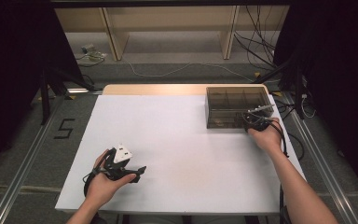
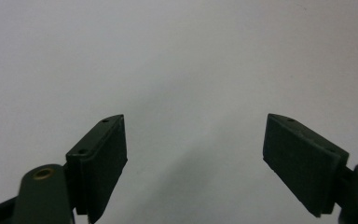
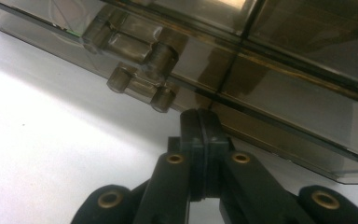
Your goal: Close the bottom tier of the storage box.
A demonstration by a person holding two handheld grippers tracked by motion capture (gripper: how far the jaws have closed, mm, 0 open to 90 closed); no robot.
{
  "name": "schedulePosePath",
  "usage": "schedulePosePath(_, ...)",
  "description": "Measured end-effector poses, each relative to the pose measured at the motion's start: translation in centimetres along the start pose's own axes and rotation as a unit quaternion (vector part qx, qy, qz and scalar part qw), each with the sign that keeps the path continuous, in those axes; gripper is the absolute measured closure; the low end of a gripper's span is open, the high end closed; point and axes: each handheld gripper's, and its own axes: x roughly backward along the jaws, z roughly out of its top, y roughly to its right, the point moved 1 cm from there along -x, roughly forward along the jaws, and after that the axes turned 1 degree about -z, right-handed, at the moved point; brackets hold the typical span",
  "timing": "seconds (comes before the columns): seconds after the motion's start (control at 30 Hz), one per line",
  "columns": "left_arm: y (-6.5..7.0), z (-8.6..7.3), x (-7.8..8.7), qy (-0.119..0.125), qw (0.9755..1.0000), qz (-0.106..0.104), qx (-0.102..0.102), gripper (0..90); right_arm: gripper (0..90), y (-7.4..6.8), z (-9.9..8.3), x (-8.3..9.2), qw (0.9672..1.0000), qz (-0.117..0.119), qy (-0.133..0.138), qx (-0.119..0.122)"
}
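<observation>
A smoky transparent compartment box [image 1: 236,107] stands at the far right of the white table [image 1: 177,154]. My right gripper [image 1: 251,122] is at the box's near right corner. In the right gripper view its jaws are pressed flat together, nothing between them, tips [image 3: 200,122] touching or almost touching the box's front wall [image 3: 279,93] just right of a hinge-like latch [image 3: 142,70]. My left gripper [image 1: 137,173] rests low over the near left of the table, a grey plate on top. In the left gripper view its fingers [image 2: 105,154] stand wide apart over bare white surface.
The table's near edge runs just below the left hand. Beyond the far edge are a wooden shelf frame [image 1: 168,28] and loose cables [image 1: 256,46] on the floor. A metal rail [image 1: 23,168] runs along the left side, another along the right.
</observation>
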Motion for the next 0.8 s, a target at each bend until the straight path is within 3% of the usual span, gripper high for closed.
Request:
schedulePosePath(0.6,0.1,0.1,0.0,-0.001,1.0000,-0.001,-0.003,21.7,90.0,0.0,-0.2,0.5,0.9998,0.010,0.013,-0.010)
schedulePosePath(0.8,0.1,0.0,0.1,-0.001,1.0000,-0.001,-0.004,21.7,80.3,-0.2,-0.8,1.6,0.9996,0.025,0.016,-0.003)
